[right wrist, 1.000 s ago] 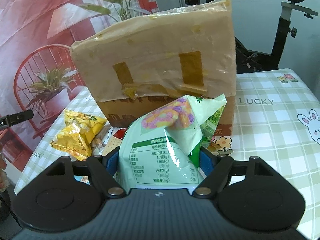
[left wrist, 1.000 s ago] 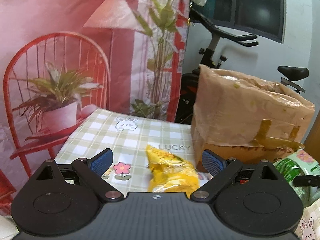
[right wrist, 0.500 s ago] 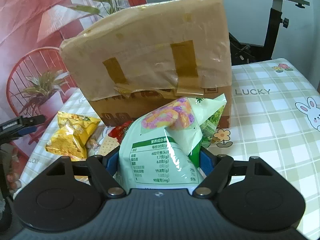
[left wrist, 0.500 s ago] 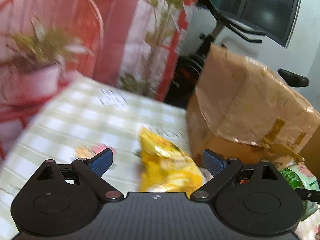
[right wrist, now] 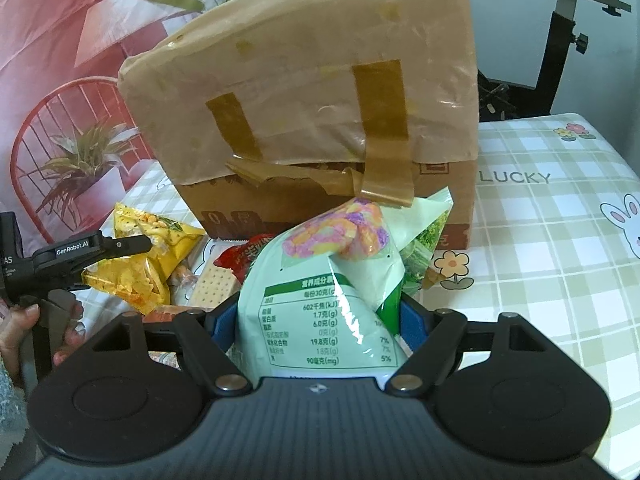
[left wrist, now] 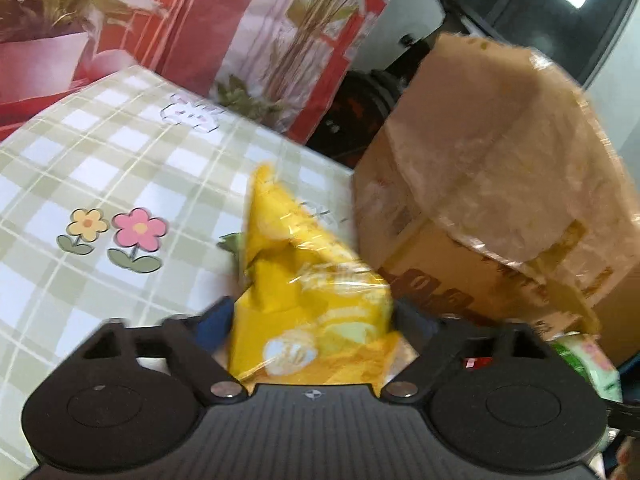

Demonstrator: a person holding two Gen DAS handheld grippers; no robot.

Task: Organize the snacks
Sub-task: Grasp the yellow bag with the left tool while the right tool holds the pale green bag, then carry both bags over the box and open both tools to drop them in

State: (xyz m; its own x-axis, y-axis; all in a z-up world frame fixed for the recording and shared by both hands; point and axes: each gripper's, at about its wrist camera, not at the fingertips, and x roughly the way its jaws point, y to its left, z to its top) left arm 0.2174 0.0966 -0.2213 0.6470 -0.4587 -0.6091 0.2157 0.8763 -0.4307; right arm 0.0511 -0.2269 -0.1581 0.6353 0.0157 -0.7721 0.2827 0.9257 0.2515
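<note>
While tilted low over the green-and-white checked tablecloth [left wrist: 120, 168], left gripper [left wrist: 314, 316] reaches toward the tape-patched brown cardboard box [left wrist: 492, 200]; right gripper [right wrist: 316, 316] held level, facing that box [right wrist: 320, 92]. Red printed backdrop with chair and plant [right wrist: 68, 92] behind, black exercise bike [right wrist: 560, 40] at the rear. Left fingers closed in against the crinkled yellow snack bag [left wrist: 308, 292]. Right fingers clamped on the pale green snack bag [right wrist: 336, 292], lifted before the box.

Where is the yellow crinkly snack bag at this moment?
The yellow crinkly snack bag sits between the left tool's fingers, on the checked tablecloth left of the taped cardboard box; the right wrist view shows it at far left.
</note>
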